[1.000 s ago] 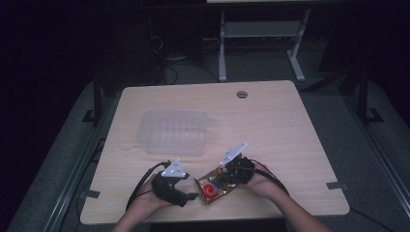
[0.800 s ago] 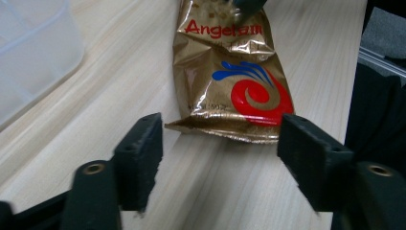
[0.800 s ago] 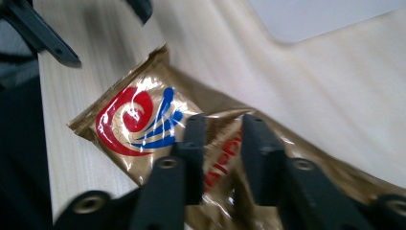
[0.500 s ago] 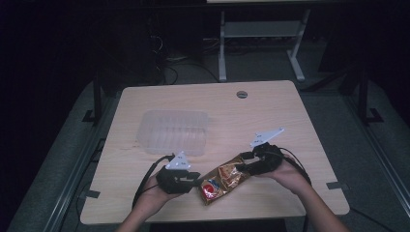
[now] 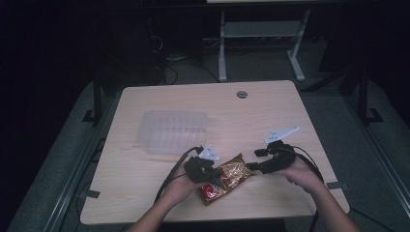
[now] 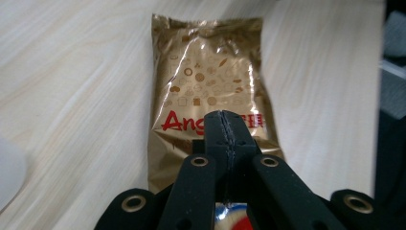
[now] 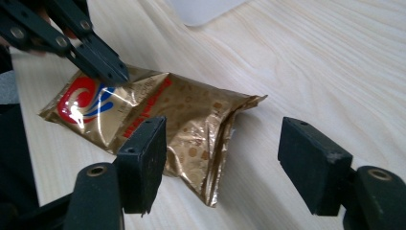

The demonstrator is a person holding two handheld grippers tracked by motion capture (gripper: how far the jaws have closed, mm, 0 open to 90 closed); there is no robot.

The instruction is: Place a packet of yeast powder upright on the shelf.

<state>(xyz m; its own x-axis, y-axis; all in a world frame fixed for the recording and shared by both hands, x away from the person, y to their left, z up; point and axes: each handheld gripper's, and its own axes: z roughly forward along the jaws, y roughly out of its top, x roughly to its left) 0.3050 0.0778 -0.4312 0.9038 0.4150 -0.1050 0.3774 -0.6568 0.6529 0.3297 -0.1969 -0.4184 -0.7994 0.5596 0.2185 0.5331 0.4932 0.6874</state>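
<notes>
Your left gripper (image 5: 209, 172) has just clamped its fingers on the gold packet (image 5: 227, 178), near-centre on the table (image 5: 270, 111); the right gripper (image 7: 222, 163), fingers just opened, straddles its far-right end—pinch that seal squarely.

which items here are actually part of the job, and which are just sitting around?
In the job:
gold snack packet
left gripper, shut on the packet
right gripper, jaws just opened, open around the packet's end

Lying about:
clear plastic tray
table

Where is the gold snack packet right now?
In the high view the gold snack packet lies near the table's front edge, between both grippers, below the clear plastic tray.
</notes>
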